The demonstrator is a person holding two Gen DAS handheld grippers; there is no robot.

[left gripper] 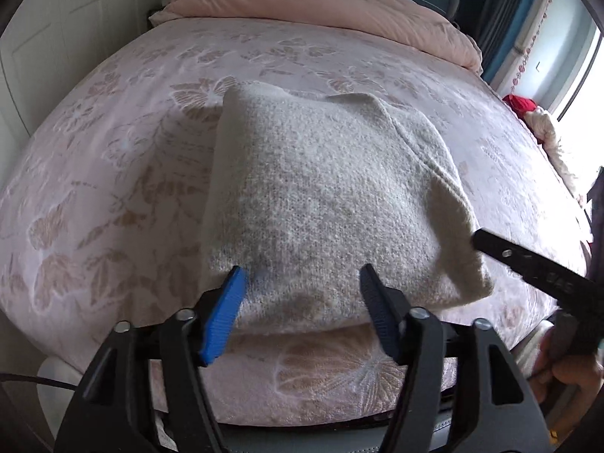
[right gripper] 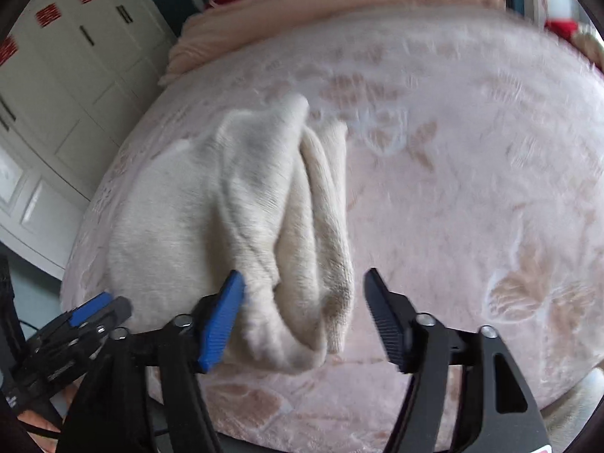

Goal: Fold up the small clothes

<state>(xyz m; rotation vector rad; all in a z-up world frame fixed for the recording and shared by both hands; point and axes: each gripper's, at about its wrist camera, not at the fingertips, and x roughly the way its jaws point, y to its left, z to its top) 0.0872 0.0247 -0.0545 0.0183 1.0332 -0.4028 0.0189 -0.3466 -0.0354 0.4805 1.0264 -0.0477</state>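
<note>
A cream knitted garment [left gripper: 324,204] lies folded into a thick rectangle on the pink flowered bed [left gripper: 113,173]. My left gripper [left gripper: 302,283] is open, its blue fingertips spread over the garment's near edge. The right gripper's black finger [left gripper: 528,260] shows at the garment's right corner. In the right wrist view the garment [right gripper: 241,226] lies in stacked folds, and my right gripper [right gripper: 302,294] is open with its jaws on either side of the near folded end. The left gripper [right gripper: 98,309] shows at the lower left.
A rolled pink duvet [left gripper: 321,11] lies across the head of the bed. White wardrobe doors [right gripper: 56,87] stand on the left. A red and cream item [left gripper: 528,113] sits at the bed's right edge by the window.
</note>
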